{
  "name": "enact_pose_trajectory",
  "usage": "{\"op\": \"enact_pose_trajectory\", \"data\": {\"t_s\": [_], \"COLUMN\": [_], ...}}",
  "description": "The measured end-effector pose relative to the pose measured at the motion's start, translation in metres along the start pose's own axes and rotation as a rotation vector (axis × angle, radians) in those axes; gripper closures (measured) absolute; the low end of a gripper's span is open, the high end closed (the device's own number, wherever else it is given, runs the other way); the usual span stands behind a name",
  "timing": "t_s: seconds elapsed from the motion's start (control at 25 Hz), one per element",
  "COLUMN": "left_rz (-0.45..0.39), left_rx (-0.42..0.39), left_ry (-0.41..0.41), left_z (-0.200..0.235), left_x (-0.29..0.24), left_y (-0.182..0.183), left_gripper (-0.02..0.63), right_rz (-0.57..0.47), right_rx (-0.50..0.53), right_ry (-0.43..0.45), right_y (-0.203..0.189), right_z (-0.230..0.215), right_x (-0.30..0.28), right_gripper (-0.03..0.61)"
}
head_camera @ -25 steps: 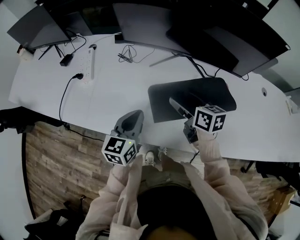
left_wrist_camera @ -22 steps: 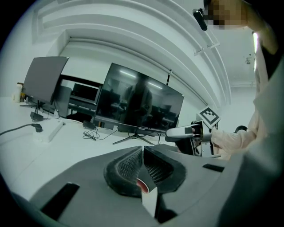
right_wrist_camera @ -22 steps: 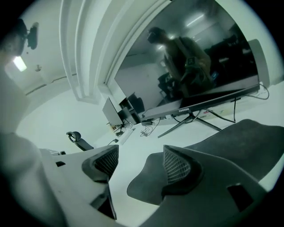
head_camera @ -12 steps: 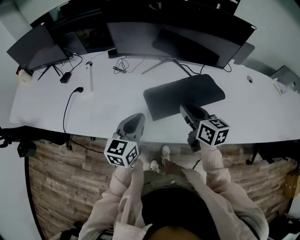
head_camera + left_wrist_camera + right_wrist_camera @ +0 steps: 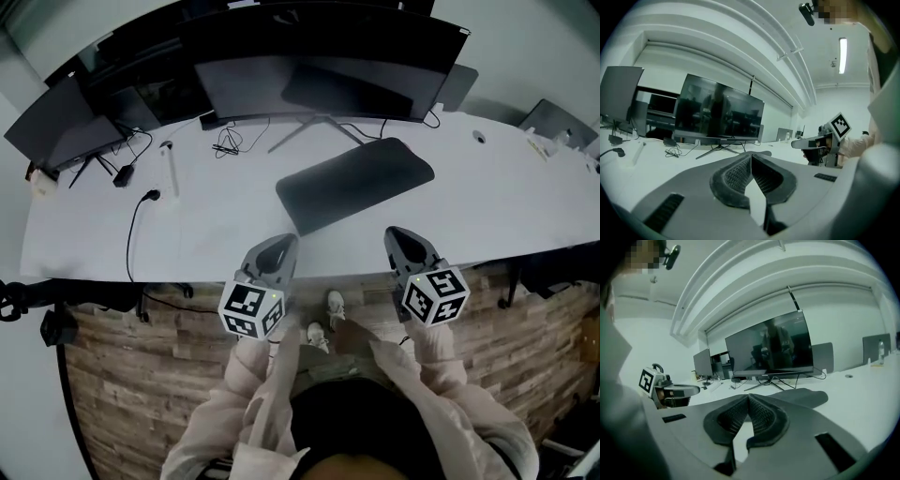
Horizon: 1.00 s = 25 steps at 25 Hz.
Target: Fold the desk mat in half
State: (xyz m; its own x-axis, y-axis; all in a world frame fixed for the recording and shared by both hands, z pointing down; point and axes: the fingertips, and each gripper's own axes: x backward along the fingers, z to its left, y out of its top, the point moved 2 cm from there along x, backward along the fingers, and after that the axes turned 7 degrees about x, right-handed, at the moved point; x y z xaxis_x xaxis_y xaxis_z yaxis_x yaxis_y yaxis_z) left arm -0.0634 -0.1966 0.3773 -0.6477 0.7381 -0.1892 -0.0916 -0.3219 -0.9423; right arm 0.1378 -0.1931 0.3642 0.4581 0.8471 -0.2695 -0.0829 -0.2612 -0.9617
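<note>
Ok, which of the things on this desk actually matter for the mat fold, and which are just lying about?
Belongs to the job:
- desk mat, dark, lying on the white desk
- left gripper, shut, empty
- right gripper, jaws just closed, nothing between them

Just lying about:
- curved monitor
- side monitor
- power strip
- cable bundle

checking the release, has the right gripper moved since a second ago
Yes. The right gripper drew back off the desk mat to the near edge of the desk, jaws just closed, empty.
</note>
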Motion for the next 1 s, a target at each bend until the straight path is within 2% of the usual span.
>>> {"op": "enact_pose_trajectory", "data": {"t_s": [0.12,0.32,1.0], "left_rz": [0.013,0.030,0.038], "left_rx": [-0.006,-0.008,0.007], "left_ry": [-0.015,-0.022,-0.010], "left_z": [-0.008,-0.013,-0.004], "left_x": [0.005,0.010,-0.001], "left_y": [-0.007,-0.015,-0.016], "left_gripper": [0.580,0.580,0.580], "right_rz": [0.013,0.014,0.029], "right_rx": [0.048,-0.002,-0.022], "right_ry": [-0.052,-0.072,-0.039], "right_y": [-0.010,-0.024,-0.024], "right_z": [0.004,0.007,0.005], "right_x": [0.016,0.024,-0.001], "right_gripper": [0.565,0.566,0.566]}}
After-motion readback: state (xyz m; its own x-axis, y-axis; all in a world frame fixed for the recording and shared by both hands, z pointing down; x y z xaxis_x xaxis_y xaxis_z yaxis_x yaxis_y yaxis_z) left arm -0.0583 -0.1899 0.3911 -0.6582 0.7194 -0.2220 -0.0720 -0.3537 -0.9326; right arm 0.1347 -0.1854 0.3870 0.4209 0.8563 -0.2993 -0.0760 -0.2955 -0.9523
